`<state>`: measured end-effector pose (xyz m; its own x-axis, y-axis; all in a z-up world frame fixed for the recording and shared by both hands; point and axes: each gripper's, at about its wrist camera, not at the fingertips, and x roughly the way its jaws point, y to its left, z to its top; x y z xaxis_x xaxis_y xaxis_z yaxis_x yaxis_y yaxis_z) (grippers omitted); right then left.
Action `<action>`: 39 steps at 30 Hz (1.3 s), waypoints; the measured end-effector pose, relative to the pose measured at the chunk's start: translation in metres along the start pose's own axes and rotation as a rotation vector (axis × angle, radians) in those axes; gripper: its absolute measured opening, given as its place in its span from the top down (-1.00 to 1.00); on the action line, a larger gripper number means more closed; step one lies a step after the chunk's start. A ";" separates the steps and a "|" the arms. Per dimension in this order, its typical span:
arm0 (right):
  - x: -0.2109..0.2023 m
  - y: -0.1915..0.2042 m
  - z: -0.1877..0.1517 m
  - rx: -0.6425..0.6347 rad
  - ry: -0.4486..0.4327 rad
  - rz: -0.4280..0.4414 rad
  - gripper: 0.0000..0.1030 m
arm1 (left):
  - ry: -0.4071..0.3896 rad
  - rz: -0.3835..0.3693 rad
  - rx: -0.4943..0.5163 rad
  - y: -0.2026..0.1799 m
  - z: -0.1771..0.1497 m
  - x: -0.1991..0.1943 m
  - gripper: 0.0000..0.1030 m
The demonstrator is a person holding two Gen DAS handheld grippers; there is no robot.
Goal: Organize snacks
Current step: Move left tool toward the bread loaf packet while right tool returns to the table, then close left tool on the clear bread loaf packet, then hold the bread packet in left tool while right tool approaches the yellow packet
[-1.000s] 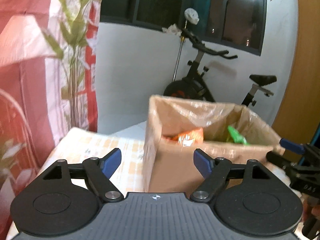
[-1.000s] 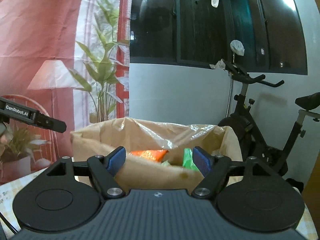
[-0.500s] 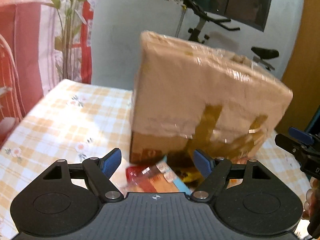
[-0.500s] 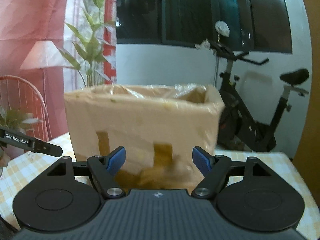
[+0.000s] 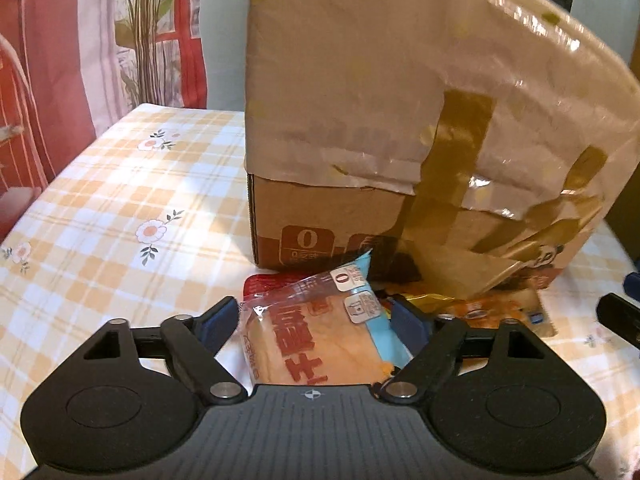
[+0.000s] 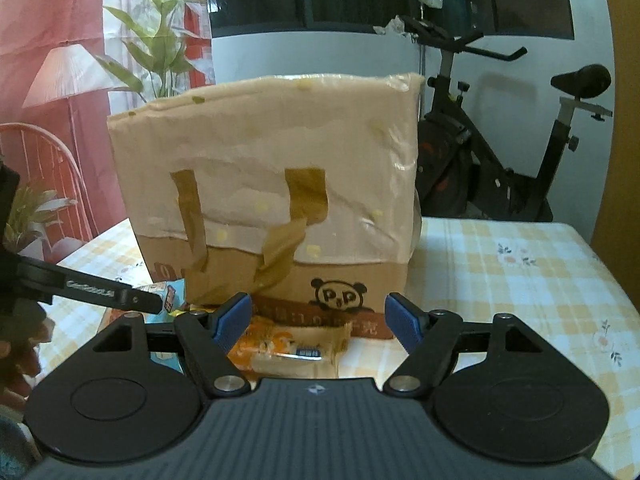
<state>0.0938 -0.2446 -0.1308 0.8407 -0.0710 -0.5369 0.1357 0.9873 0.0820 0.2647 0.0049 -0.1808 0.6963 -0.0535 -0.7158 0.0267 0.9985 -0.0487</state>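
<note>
Cardboard box (image 5: 400,120) stood directly ahead, blocking forward travel. Snack packets (image 5: 320,332) crowded its base. Tablecloth (image 5: 120,208) lay bare to the left of box.

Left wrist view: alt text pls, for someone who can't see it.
The open left claw straddles a clear bread packet with red lettering, lying on a checked floral tablecloth. Just behind stands a tall taped cardboard box, with an orange snack packet at its foot to the right. The right claw's tip shows at the right edge.
</note>
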 end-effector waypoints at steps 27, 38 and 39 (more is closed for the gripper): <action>0.020 0.008 -0.023 -0.010 0.150 0.059 -0.49 | 0.095 -0.069 -0.012 0.000 -0.027 0.003 -0.73; 0.024 0.016 -0.022 -0.021 0.175 0.120 -0.48 | 0.025 -0.075 -0.008 0.025 -0.019 -0.030 -0.51; 0.025 0.018 -0.021 -0.028 0.176 0.130 -0.48 | 0.022 -0.081 -0.010 0.027 -0.018 -0.033 -0.51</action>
<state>0.1062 -0.2251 -0.1603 0.7455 0.0807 -0.6616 0.0151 0.9903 0.1378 0.2300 0.0335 -0.1709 0.6759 -0.1345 -0.7247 0.0751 0.9907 -0.1137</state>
